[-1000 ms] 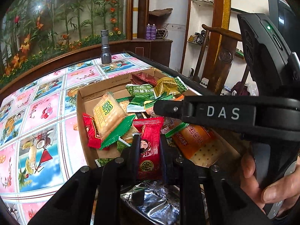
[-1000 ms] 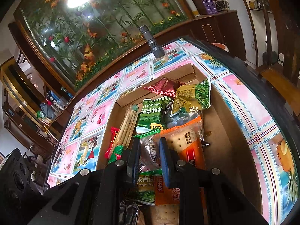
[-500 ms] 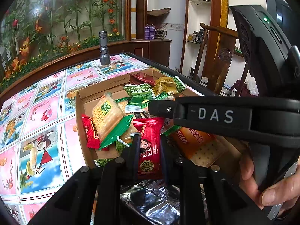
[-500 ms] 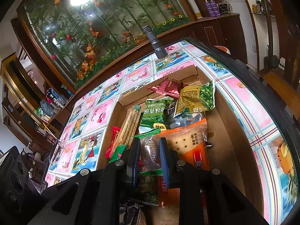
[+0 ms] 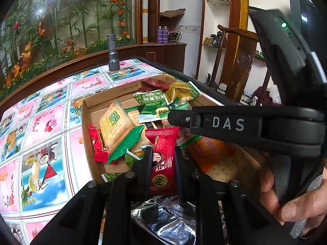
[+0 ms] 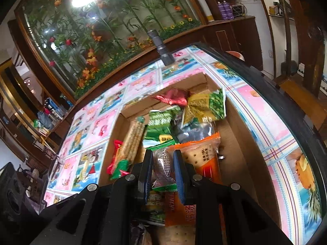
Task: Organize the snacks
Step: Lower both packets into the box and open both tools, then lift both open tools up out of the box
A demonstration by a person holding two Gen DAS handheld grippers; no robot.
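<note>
There, in the left wrist view, the counter (image 5: pixel 40 122) with its picture tiles filled the left of the frame, the cardboard box (image 5: pixel 86 122) of snacks sat at centre, and the left hand-held gripper (image 5: pixel 162 159) at lower centre was clamped on a red packet (image 5: pixel 163 163). In the right wrist view, a green-ended cracker pack (image 6: pixel 130 140) leaned at centre left in the box (image 6: pixel 241 143), and the right hand-held gripper (image 6: pixel 163 163) at lower centre was clamped on a dark packet (image 6: pixel 162 167), just left of an orange cracker pack (image 6: pixel 202 157).
</note>
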